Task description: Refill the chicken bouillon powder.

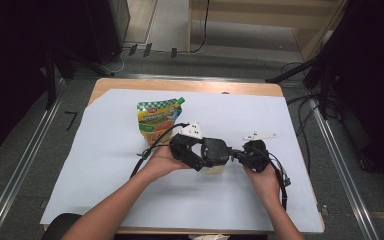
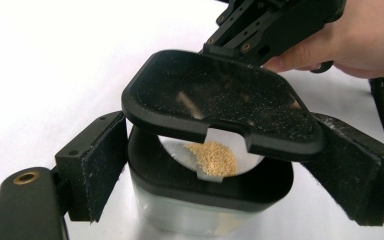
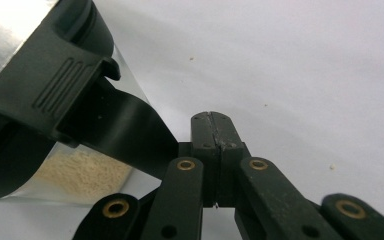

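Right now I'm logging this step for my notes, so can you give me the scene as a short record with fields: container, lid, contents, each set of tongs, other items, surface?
container: clear container with black rim, upright on the sheet
lid: black hinged lid, raised and tilted over the opening
contents: pale tan granules
left tongs: left tongs clasp the container's sides
right tongs: right tongs shut, tips beside the lid's hinge side
other items: green and yellow pouch, lying behind the container
surface: white sheet over a wooden table

text: none legible | pouch [image 1: 158, 120]: print too small to read
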